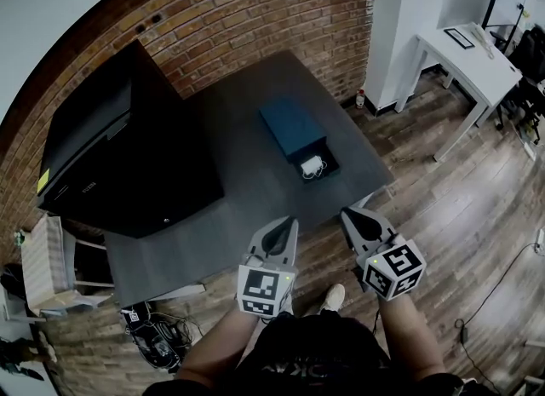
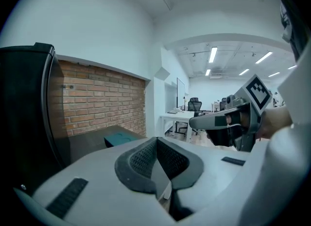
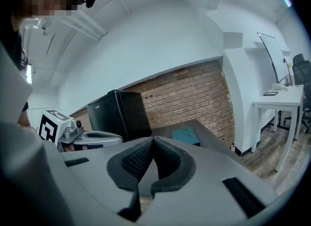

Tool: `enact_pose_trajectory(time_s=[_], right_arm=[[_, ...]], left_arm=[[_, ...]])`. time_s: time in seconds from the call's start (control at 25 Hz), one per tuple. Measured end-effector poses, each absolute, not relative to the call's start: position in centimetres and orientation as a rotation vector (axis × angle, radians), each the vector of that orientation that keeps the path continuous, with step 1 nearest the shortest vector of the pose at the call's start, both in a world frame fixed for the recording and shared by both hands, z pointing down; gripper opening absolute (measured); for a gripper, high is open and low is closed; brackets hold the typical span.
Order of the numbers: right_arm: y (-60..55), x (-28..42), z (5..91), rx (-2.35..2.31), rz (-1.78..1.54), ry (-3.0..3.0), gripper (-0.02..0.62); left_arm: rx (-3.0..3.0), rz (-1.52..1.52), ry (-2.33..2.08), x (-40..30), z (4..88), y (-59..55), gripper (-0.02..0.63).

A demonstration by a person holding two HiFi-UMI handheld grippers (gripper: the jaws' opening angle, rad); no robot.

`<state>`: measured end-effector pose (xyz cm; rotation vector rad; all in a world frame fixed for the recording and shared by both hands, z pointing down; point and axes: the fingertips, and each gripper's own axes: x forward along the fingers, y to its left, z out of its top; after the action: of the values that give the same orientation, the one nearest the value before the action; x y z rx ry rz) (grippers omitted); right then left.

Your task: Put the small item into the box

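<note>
A teal box [image 1: 291,127] lies on the dark grey table [image 1: 247,190], with its black inner tray [image 1: 327,169] slid out toward me. A small white item [image 1: 312,165] rests in that tray. Both grippers hover off the table's near edge, short of the box. My left gripper [image 1: 289,222] is shut with nothing between its pads [image 2: 146,158]. My right gripper [image 1: 347,214] also has its pads [image 3: 136,159] together and empty. The box [image 2: 119,136] shows ahead in the left gripper view, and the box [image 3: 185,135] also in the right gripper view.
A black cabinet [image 1: 119,147] stands at the table's left against the brick wall [image 1: 255,11]. A white desk [image 1: 467,55] is at the far right on the wooden floor. Cables [image 1: 162,339] and a white stand [image 1: 47,266] lie at the lower left.
</note>
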<state>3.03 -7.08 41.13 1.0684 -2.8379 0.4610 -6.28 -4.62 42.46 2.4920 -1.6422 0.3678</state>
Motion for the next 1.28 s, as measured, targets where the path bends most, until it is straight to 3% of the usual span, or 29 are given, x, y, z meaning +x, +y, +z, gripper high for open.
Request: enact_pose_trajectory(time_s=[1.28], right_arm=[[-3.2,-1.8,42.5,1.321,0.457,-2.690,0.018]], left_arm=[[2.641,0.308,-1.348,-10.7,43.5,-2.8,0.034]])
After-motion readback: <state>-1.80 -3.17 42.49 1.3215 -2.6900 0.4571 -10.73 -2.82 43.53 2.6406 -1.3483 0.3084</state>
